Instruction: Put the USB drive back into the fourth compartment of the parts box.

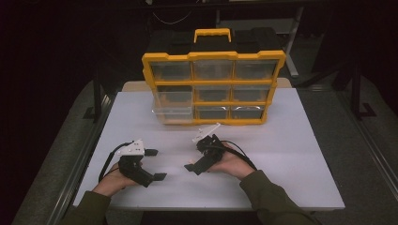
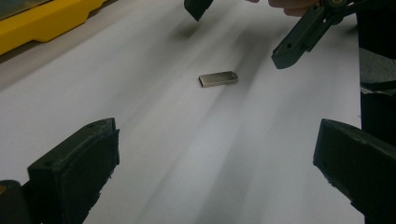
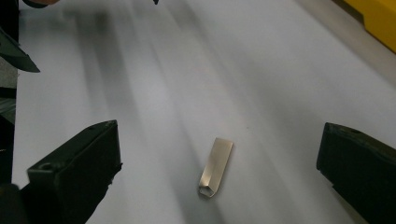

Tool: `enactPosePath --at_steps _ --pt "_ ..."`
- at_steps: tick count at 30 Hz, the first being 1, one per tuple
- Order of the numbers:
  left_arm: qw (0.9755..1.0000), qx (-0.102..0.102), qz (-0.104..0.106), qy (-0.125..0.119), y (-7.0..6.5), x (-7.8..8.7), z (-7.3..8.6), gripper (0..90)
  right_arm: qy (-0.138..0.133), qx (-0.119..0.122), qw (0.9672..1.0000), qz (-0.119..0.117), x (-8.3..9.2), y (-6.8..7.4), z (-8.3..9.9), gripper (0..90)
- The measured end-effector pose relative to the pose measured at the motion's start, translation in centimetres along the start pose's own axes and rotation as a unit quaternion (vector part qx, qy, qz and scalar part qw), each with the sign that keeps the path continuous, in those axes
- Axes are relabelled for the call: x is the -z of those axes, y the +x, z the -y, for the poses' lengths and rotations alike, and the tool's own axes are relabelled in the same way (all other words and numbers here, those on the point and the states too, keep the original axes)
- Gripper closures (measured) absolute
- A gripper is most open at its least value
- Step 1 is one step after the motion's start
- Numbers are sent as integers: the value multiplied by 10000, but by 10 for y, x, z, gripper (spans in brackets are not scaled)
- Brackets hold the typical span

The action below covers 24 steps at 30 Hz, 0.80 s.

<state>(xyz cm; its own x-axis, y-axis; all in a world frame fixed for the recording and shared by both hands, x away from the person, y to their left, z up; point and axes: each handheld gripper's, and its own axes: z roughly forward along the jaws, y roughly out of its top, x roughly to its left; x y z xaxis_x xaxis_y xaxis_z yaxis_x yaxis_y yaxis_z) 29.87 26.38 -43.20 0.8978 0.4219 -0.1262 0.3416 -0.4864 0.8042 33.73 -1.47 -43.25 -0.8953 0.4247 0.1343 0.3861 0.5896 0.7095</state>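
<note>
My right gripper (image 3: 212, 163) wide open, metal USB stick (image 3: 216, 166) flat between jaws, ready for pinch. Left gripper (image 2: 215, 163) open too, stick at twelve o'clock. Drawer organiser (image 1: 213, 86) waits beyond.

A: How many things are there?
B: One metal USB stick (image 3: 216, 166) between two tools: left tool (image 1: 154, 164), right tool (image 1: 194, 152). Beyond them, one yellow organizer (image 1: 213, 88) with nine clear drawers.
</note>
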Motion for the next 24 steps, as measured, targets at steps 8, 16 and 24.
enactPosePath --at_steps 8,16,24 --pt "10000 -24 14 13 -1 -1 0 0 125 35 9999 20 -6 2 3 0" --pt "10000 -36 27 9 -2 -1 0 0 254 82 9996 49 -11 4 5 4" --pt "10000 -32 30 4 -2 0 0 0 196 218 9994 165 -10 7 7 143"
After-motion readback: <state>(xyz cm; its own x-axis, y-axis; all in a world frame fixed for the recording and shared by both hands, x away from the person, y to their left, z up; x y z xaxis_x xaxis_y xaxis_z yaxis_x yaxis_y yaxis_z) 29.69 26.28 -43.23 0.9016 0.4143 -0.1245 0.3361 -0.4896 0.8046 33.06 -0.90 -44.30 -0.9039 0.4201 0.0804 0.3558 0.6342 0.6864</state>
